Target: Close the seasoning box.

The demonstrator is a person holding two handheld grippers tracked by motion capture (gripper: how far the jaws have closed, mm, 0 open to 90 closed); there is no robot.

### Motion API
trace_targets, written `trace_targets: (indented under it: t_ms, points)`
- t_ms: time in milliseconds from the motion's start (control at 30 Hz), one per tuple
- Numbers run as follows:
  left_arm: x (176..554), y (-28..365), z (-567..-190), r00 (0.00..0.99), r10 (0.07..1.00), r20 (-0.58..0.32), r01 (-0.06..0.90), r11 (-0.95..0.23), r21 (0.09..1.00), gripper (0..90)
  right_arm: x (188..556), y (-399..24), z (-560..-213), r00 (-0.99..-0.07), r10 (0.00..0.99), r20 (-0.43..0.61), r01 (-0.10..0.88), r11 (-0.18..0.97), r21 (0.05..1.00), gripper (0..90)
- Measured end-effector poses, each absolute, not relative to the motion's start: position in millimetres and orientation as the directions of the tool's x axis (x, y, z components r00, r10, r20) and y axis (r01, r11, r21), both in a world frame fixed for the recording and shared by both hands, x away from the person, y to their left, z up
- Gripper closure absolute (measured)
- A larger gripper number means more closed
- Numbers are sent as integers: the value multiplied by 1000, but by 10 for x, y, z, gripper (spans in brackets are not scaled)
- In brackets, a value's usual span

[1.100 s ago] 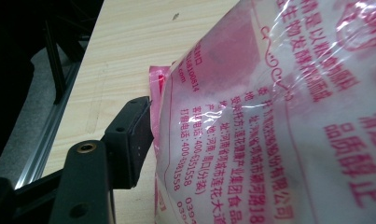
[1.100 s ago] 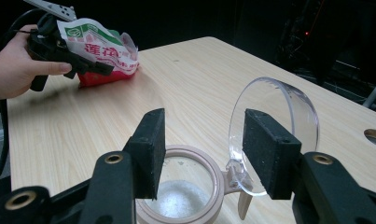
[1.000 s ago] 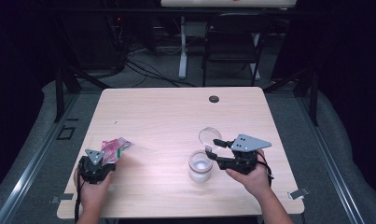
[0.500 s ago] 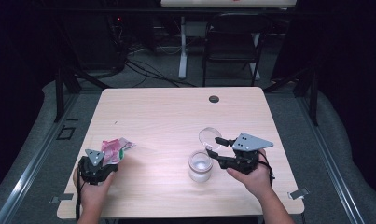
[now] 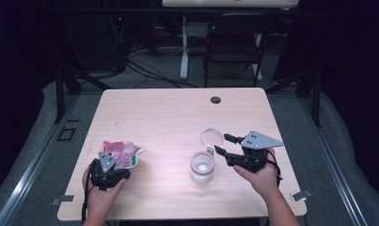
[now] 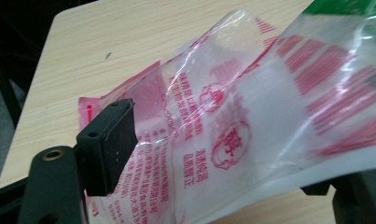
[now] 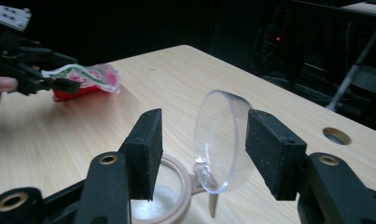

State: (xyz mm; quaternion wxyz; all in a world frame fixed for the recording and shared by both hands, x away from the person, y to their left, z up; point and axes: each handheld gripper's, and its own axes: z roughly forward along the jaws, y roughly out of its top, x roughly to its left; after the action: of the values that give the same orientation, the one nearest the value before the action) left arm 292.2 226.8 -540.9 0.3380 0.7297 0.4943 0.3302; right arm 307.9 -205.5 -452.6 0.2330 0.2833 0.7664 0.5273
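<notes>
Letting go is the story on both sides of the counter (image 5: 177, 117) right now. Down at the near left, the left claw (image 5: 113, 165) has just been opening its jaws, and they now stand spread with the crinkly red-and-white plastic packet (image 5: 122, 153) running loose between them; in the left gripper view the packet (image 6: 251, 121) drapes across the frame, one black pad beside its edge but not pressing on it. Compared with a second ago, that claw sits a shade nearer the person, while the packet lies in the same spot at the left of the counter. Over on the right, the right claw (image 5: 221, 145) has also just been widening, and its jaws are spread on either side of the clear flip lid (image 7: 220, 140), which stands upright, hinged to the jar (image 5: 202, 167), with a gap showing at each pad. The jar rests near the front of the counter, mouth open, just ahead of the right hand (image 5: 257, 174). My read: the lid is up and released, the packet is freed, so the likely next job is bringing packet and open jar together.
</notes>
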Motion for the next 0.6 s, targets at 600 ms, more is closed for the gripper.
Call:
trace_targets:
  t_ms: [600]
  points:
    - [2806, 1925, -5429, 423, 893, 150, 470, -358, 807, 233, 3319, -2073, -4781, -686, 726, 40, 325, 257, 910, 542]
